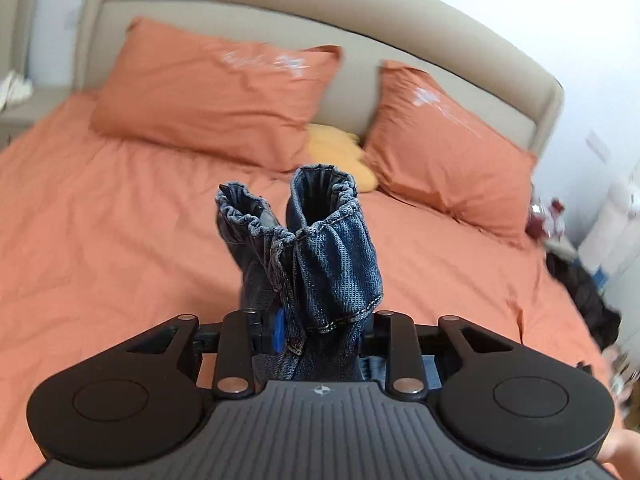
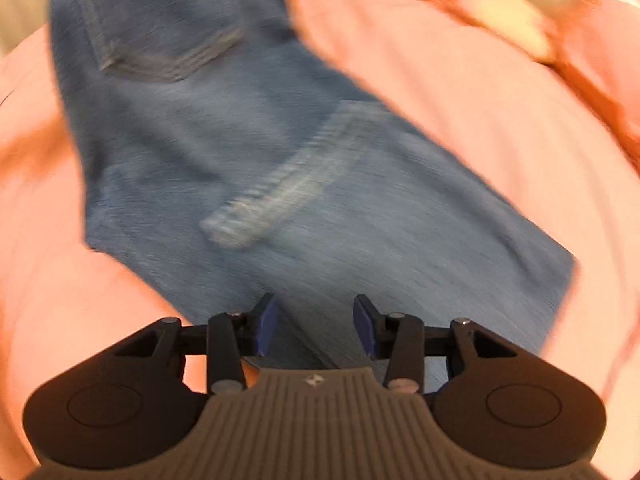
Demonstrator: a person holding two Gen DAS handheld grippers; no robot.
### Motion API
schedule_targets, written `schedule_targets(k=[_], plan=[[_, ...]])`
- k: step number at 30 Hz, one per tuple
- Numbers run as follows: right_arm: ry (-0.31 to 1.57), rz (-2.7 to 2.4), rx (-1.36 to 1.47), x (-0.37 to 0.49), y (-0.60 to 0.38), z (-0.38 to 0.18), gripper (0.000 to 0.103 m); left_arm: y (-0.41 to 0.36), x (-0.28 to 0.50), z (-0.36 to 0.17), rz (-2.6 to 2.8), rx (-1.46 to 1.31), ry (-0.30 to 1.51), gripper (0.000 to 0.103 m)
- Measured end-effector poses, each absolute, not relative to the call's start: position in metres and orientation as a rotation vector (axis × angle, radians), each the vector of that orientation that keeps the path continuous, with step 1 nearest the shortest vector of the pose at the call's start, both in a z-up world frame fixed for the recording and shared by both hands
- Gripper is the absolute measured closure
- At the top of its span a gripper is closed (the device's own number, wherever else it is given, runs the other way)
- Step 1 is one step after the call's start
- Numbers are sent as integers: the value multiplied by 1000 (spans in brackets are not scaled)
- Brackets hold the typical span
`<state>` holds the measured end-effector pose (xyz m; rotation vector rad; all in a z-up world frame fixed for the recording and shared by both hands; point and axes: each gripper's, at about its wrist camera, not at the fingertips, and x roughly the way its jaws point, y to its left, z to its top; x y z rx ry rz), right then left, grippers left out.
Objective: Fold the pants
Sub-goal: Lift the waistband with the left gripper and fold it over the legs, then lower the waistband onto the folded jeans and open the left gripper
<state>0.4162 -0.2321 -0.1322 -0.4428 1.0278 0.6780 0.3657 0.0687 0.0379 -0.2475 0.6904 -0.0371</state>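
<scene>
Across the bed (image 1: 100,208), under its orange sheet, lies most of what the two views show, with two orange pillows (image 1: 216,92) leaning on the headboard at about 12 o'clock in the left wrist view and a yellow item (image 1: 340,152) tucked between them. No box, basket or other container can be made out, so nothing can be said of contents.

The pants (image 2: 248,152), blue denim, spread flat on the sheet in the right wrist view, running from 11 o'clock down to 5 o'clock, a pocket seam showing through heavy blur. Both leg cuffs (image 1: 320,240) stand bunched together in the left tongs (image 1: 316,328), whose jaws are narrowed on the denim and lifted above the bed. The right tongs (image 2: 316,328) hover over the cloth at 6 o'clock, jaws partly apart with nothing pinched between the blue pads (image 2: 266,328).

By the look of it the fold is only starting: cuffs are gathered, but carrying them over to the waist and smoothing remain.
</scene>
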Motion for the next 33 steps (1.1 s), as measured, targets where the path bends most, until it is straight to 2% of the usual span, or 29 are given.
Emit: schedule_targets(k=[5, 10, 18, 24, 30, 32, 33], plan=[[976, 515, -358, 402, -297, -126, 63, -29, 379, 47, -56, -56, 705, 69], [942, 420, -258, 391, -356, -128, 64, -125, 402, 23, -92, 105, 743, 71], [987, 380, -124, 378, -417, -153, 64, -239, 428, -56, -173, 274, 830, 75], [1026, 409, -98, 375, -425, -175, 64, -270, 427, -117, -252, 352, 933, 74], [1062, 401, -137, 383, -425, -194, 64, -281, 430, -161, -335, 409, 1037, 70], [1070, 393, -134, 382, -424, -193, 64, -279, 432, -167, -373, 388, 1058, 63], [1073, 391, -133, 383, -424, -193, 64, -277, 433, -168, -405, 369, 1065, 50]])
